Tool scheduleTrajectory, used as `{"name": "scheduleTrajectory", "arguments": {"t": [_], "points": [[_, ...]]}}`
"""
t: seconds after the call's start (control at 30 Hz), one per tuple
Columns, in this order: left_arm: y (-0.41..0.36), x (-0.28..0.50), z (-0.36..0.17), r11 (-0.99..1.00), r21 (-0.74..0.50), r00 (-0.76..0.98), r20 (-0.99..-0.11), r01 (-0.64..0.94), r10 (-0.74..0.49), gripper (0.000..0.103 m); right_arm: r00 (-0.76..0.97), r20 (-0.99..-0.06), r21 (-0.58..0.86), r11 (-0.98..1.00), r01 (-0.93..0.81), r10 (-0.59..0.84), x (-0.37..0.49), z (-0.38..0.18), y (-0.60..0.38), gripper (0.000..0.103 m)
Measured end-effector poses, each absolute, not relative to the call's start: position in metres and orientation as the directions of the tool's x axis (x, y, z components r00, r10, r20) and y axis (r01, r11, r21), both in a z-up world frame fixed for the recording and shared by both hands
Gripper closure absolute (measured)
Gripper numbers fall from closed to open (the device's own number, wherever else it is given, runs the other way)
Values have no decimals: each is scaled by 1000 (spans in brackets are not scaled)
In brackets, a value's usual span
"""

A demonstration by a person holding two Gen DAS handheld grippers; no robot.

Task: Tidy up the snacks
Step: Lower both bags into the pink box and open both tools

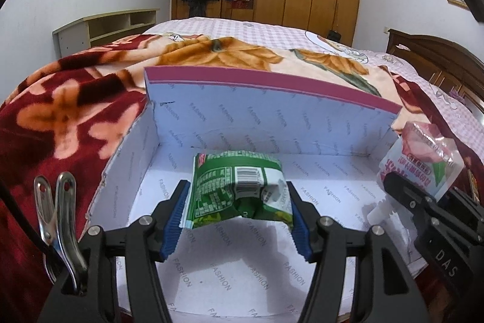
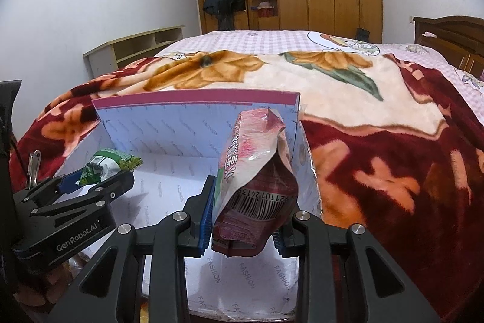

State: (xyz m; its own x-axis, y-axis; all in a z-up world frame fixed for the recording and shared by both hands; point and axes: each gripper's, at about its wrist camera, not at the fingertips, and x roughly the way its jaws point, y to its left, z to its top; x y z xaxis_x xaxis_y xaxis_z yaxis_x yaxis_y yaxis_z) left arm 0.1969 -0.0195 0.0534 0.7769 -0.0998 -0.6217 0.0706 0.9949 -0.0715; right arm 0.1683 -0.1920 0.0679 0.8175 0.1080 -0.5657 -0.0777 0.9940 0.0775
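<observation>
my left gripper (image 1: 237, 214) clamps the crumpled green foil snack packet (image 1: 239, 189) above the floor of the open white cardboard box printed "fashion" (image 1: 317, 171). my right gripper (image 2: 246, 220) pinches the pink-and-maroon snack pouch (image 2: 257, 180) by the box's right wall. step in hand: depositing. judged next: lower each, release apart, neither pack overlapping.

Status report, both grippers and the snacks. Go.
Left gripper shut on green snack packet, held above the open box. Right gripper shut on pink snack packet, over the box's right side. Nothing in the way.
</observation>
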Motion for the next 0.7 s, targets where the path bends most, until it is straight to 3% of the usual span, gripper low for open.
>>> {"name": "scheduleTrajectory", "arguments": {"t": [0.2, 0.3, 0.43, 0.57, 0.7], "points": [[-19, 198, 51, 995, -78, 768, -633, 68, -102, 39, 808, -577, 91, 993, -82, 119, 170, 65, -192, 68], [-20, 198, 51, 994, -81, 766, -634, 77, -111, 37, 804, -580, 105, 991, -85, 131, 171, 64, -192, 56], [-25, 197, 49, 994, -62, 759, -642, 94, -112, 34, 806, -574, 116, 989, -92, 143, 169, 64, -191, 48], [-28, 196, 48, 993, -52, 756, -645, 103, -112, 29, 817, -559, 107, 989, -102, 145, 166, 67, -188, 30], [-25, 193, 51, 995, -57, 769, -631, 86, -103, 26, 831, -534, 109, 988, -114, 155, 161, 70, -187, 25]]}}
